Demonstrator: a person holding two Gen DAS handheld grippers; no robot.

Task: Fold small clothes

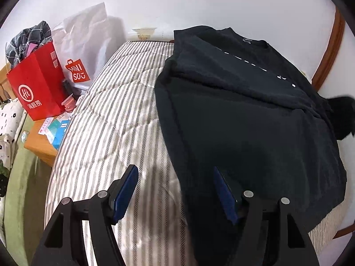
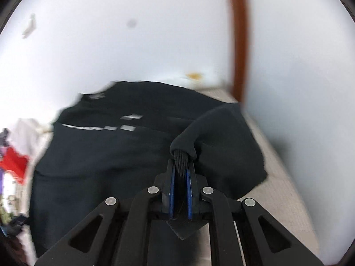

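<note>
We are seeing the black cotton sweatshirt (image 1: 244, 115) lying on the grey-and-white striped quilted bed cover (image 1: 115, 119), its long axis running away from us and its collar pointing toward the far white wall (image 1: 177, 4). The left gripper (image 1: 175, 190) is hovering with jaws wide apart over the near hem edge, holding nothing. The right gripper (image 2: 180, 173) is clamping the ribbed black sleeve cuff (image 2: 182, 161) tightly between its blue pads (image 2: 171, 188).
</note>
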